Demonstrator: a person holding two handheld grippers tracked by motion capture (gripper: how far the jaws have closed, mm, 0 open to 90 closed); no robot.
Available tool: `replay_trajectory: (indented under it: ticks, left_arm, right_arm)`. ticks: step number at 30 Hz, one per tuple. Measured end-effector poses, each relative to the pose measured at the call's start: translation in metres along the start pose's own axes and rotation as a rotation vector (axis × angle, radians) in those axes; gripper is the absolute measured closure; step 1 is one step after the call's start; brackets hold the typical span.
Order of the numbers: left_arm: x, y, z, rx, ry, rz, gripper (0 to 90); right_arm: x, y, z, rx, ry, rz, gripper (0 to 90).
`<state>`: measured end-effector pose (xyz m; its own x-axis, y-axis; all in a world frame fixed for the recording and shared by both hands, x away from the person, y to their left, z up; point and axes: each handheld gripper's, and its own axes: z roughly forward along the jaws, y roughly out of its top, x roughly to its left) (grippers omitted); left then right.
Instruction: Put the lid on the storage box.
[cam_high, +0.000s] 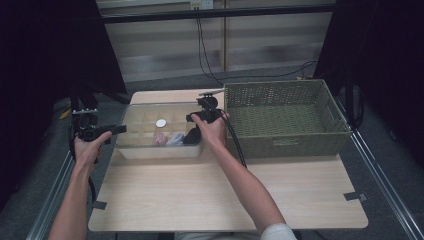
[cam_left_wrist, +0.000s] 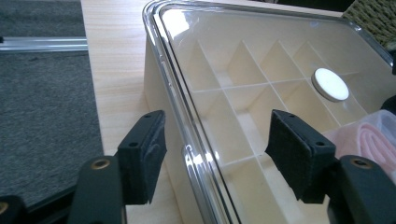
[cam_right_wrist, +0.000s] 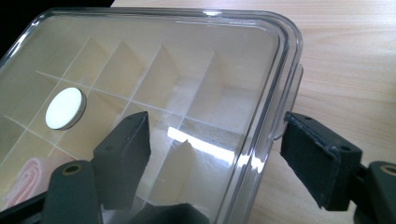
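One clear-lidded divider box (cam_high: 159, 131) is sitting at the far left of the wooden table (cam_high: 225, 200), and one woven olive basket (cam_high: 285, 117) is standing just beside it at its 3 o'clock side; nothing is showing inside the basket. Two grippers are working at the box. The left gripper (cam_high: 107, 131) is hovering at the box's 9 o'clock end; in the left gripper view its jaws are standing apart astride the lid's rim (cam_left_wrist: 187, 126), one pad outside the wall, one over the lid, neither pressing. The right gripper (cam_high: 206, 114) is sitting at the box's 3 o'clock end; in the right gripper view its jaws are likewise gaping, one over the lid, the other outside beside the lid's clip tab (cam_right_wrist: 290, 100), and no pad is touching.

One transparent lid (cam_right_wrist: 154, 70) is lying on the box, carrying one white round knob (cam_right_wrist: 64, 108). Beneath it, cream dividers are splitting the box into many compartments. One pink rolled cloth (cam_left_wrist: 373, 144) is lying in a compartment near the 5 o'clock corner, with a pale bundle (cam_high: 176, 138) and a dark item (cam_high: 192, 136) next to it.
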<state>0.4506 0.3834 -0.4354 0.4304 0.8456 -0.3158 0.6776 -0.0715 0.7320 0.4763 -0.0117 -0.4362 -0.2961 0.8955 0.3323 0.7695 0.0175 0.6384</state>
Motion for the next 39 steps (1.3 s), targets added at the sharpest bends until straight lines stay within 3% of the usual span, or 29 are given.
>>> replay_trajectory:
  ticks: [4,8,9,12,22,25,31,34,39]
  left_arm:
    - [-0.003,0.0,-0.006,-0.001,0.01,0.019,35.2]
    - [-0.006,-0.001,-0.01,-0.01,0.012,0.017,34.1]
    - [-0.007,-0.002,-0.013,-0.016,-0.002,0.015,34.0]
    - [-0.009,-0.002,-0.016,-0.008,0.021,0.042,34.3]
    - [-0.023,-0.011,-0.04,-0.05,0.037,0.068,33.6]
    - [-0.023,-0.014,-0.046,-0.046,0.061,0.086,33.5]
    - [-0.016,-0.024,-0.058,-0.051,0.079,0.079,32.3]
    - [-0.019,-0.027,-0.06,-0.058,0.084,0.078,32.5]
    - [-0.035,-0.039,-0.063,-0.056,0.057,0.113,32.8]
  right_arm:
    - [0.001,0.001,-0.003,0.0,0.003,0.006,23.8]
    - [0.005,0.002,-0.01,-0.027,-0.008,-0.033,26.1]
    - [0.005,0.003,-0.013,-0.029,-0.001,-0.028,25.9]
    - [0.004,0.004,-0.017,-0.034,0.035,-0.009,26.3]
    - [0.013,-0.008,-0.031,-0.037,0.135,-0.093,29.5]
    - [0.014,-0.012,-0.036,-0.039,0.157,-0.115,29.4]
    - [0.009,-0.02,-0.043,-0.054,0.196,-0.141,29.5]
    - [0.008,-0.022,-0.046,-0.06,0.207,-0.159,29.6]
    - [0.002,-0.028,-0.055,-0.076,0.238,-0.183,29.6]
